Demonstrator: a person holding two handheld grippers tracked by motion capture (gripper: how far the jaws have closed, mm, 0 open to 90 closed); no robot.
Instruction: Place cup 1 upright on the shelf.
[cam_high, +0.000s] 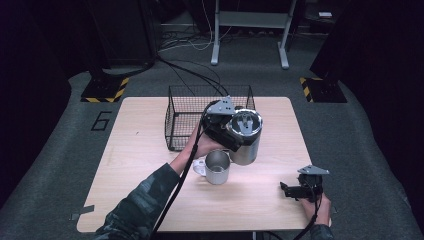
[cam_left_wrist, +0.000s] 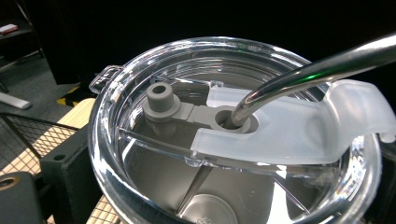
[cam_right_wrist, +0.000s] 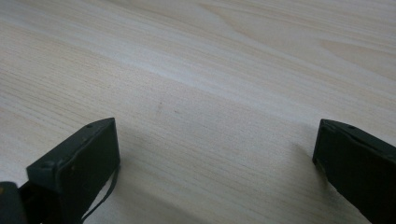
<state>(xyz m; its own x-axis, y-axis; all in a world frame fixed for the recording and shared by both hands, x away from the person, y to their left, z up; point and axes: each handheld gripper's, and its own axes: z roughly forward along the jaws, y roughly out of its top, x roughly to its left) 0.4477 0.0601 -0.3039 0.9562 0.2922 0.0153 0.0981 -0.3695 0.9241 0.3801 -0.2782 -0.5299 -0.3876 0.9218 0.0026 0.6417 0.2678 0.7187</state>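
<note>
At frame centre the left gripper clamped the tumbler, probably heavy and slippery steel, best gripped at its rim, while the right gripper gaped wide.

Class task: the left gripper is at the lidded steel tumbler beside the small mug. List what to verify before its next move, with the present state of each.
1. Left gripper closed firmly on the tumbler: cannot tell; jaw contact is hidden.
2. Clear lid seated on the rim: ok.
3. Metal straw through the lid hole: ok.
4. Mug upright, apart from the wire basket: ok.
5. Right gripper open, over bare table: ok.
</note>
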